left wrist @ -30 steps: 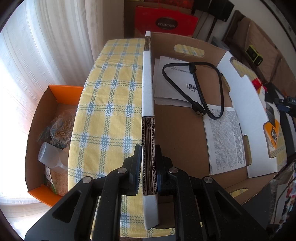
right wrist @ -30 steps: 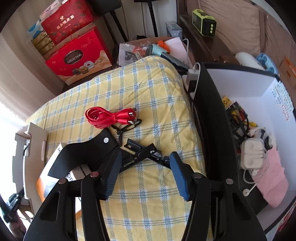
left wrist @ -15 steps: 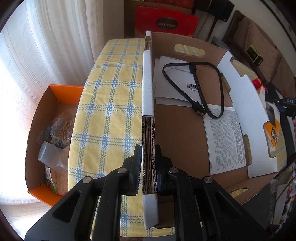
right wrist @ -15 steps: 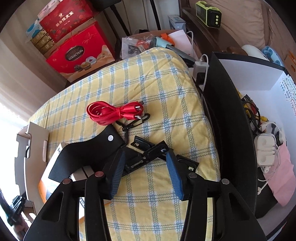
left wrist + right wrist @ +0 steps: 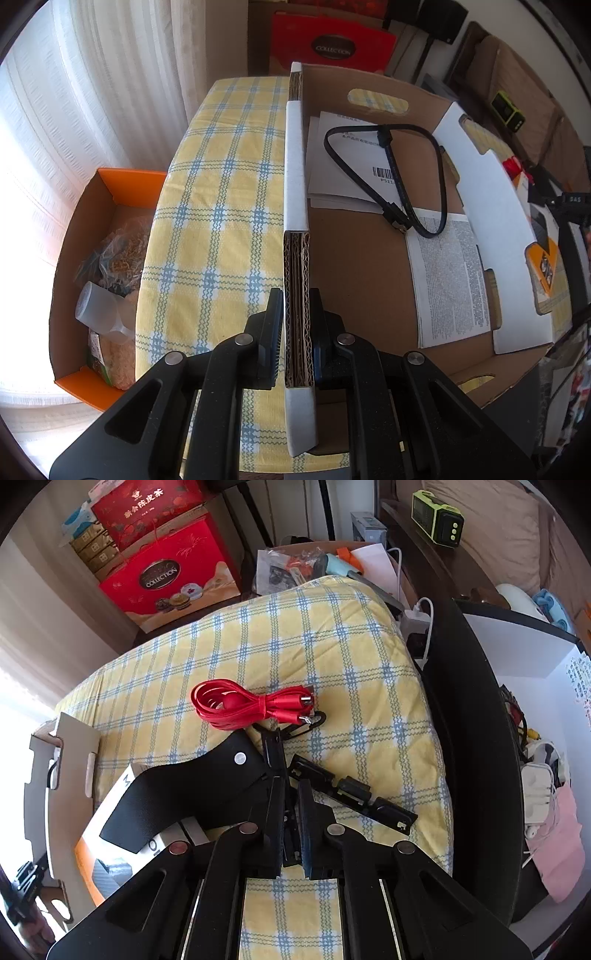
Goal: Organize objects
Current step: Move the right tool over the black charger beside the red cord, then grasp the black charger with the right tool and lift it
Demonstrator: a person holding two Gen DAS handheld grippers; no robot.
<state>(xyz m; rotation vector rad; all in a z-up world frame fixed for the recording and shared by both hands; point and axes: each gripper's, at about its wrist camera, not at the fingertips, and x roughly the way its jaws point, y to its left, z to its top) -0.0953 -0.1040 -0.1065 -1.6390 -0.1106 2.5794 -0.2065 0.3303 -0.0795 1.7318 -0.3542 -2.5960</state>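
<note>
My right tongs (image 5: 291,812) have just closed: a second ago the pads stood wide apart over the black bracket (image 5: 325,779) on the checked cloth (image 5: 332,653), and now they are pinched down to a narrow slit with one arm of that bracket caught between them. So the grab is made, or very nearly (I cannot see how firmly the pads bite, only that the black piece runs up through the gap). The rest of the bracket still lies flat on the cloth to the right of my fingers, and the red cable (image 5: 251,705), bundled and tied, sits just beyond it, touching nothing I hold.

My left tongs (image 5: 295,325) have not moved at all in that time. They are clamped tight on the near wall of the cardboard box (image 5: 362,266), pads pressed to either face of the corrugated edge, keeping the box steady on the table. Inside it lie printed sheets (image 5: 448,280) and a looped black cable (image 5: 391,166).

What this means, I think, is that the sorting can go on: the bracket is ready to be lifted and carried over to the box I am holding. The red cable would be my guess for the next piece after that.
</note>
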